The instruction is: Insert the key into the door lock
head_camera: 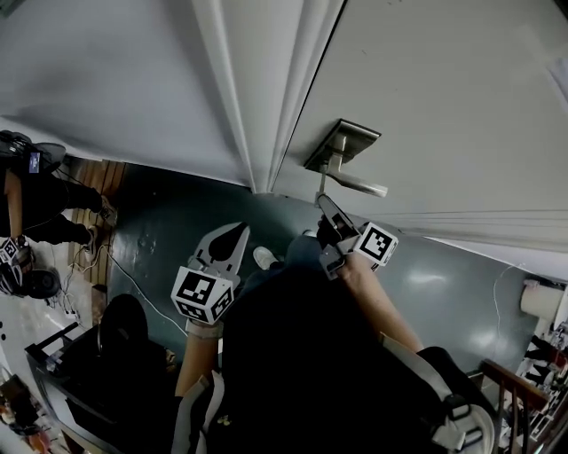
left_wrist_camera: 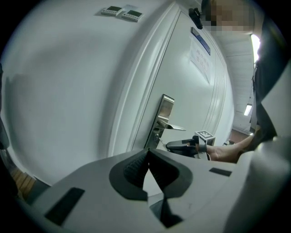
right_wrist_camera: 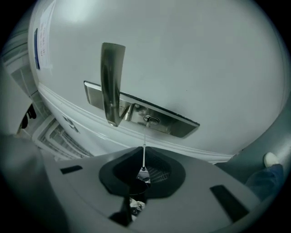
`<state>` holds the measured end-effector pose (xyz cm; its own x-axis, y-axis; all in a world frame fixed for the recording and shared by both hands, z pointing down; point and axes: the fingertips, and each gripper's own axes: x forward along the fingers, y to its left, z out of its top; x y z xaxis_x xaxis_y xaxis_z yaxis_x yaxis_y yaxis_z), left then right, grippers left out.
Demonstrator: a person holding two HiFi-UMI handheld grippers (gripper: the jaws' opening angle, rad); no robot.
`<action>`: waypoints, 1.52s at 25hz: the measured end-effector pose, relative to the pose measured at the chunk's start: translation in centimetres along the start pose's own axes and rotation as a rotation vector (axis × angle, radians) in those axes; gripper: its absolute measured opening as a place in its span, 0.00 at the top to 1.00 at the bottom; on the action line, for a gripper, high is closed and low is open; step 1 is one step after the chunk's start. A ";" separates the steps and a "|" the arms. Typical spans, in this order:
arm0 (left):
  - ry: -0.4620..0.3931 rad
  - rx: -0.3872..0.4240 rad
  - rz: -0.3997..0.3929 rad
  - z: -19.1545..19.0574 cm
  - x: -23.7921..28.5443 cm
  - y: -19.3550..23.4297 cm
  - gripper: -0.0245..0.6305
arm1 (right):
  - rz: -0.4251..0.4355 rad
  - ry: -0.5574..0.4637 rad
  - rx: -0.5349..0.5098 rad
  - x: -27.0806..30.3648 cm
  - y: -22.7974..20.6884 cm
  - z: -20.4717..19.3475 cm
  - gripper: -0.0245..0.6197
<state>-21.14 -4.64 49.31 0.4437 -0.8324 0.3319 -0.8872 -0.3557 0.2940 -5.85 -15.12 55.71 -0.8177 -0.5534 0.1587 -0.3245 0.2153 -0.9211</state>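
Note:
A white door (head_camera: 444, 97) carries a brushed-metal lock plate (right_wrist_camera: 136, 111) with a lever handle (right_wrist_camera: 111, 82) and a keyhole (right_wrist_camera: 148, 119). My right gripper (right_wrist_camera: 143, 172) is shut on a thin silver key (right_wrist_camera: 143, 154). The key's blade points straight at the keyhole, and its tip is at the opening or just short of it. In the head view the right gripper (head_camera: 323, 204) sits just under the handle (head_camera: 348, 168). My left gripper (head_camera: 238, 232) hangs lower left, away from the door, shut and holding nothing. In the left gripper view the plate (left_wrist_camera: 164, 113) and the right gripper (left_wrist_camera: 182, 146) show from the side.
The door frame (head_camera: 257, 133) runs left of the lock. A paper notice (left_wrist_camera: 200, 54) is on the door and wall switches (left_wrist_camera: 122, 11) are beside the frame. A person (head_camera: 35, 204) stands at far left near cables on the floor. A white shoe (head_camera: 264, 257) rests on the grey floor (head_camera: 169, 239).

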 end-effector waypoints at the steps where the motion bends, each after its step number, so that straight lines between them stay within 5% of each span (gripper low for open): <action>1: 0.002 0.001 -0.005 0.0 0.1 0.1 0.95 | -0.001 -0.012 0.024 0.2 -0.2 0.1 0.91; 11: 0.025 -0.003 -0.035 0.3 1.0 1.1 0.95 | 0.018 -0.102 0.216 1.2 -1.2 1.0 0.91; 38: 0.065 0.009 -0.055 0.2 2.8 0.8 0.95 | 0.088 -0.143 0.365 1.7 -1.0 2.0 0.91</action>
<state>-20.60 -7.35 50.28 0.4988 -0.7822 0.3732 -0.8623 -0.4043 0.3050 -5.97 -17.85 56.20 -0.7518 -0.6577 0.0464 -0.0449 -0.0191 -0.9988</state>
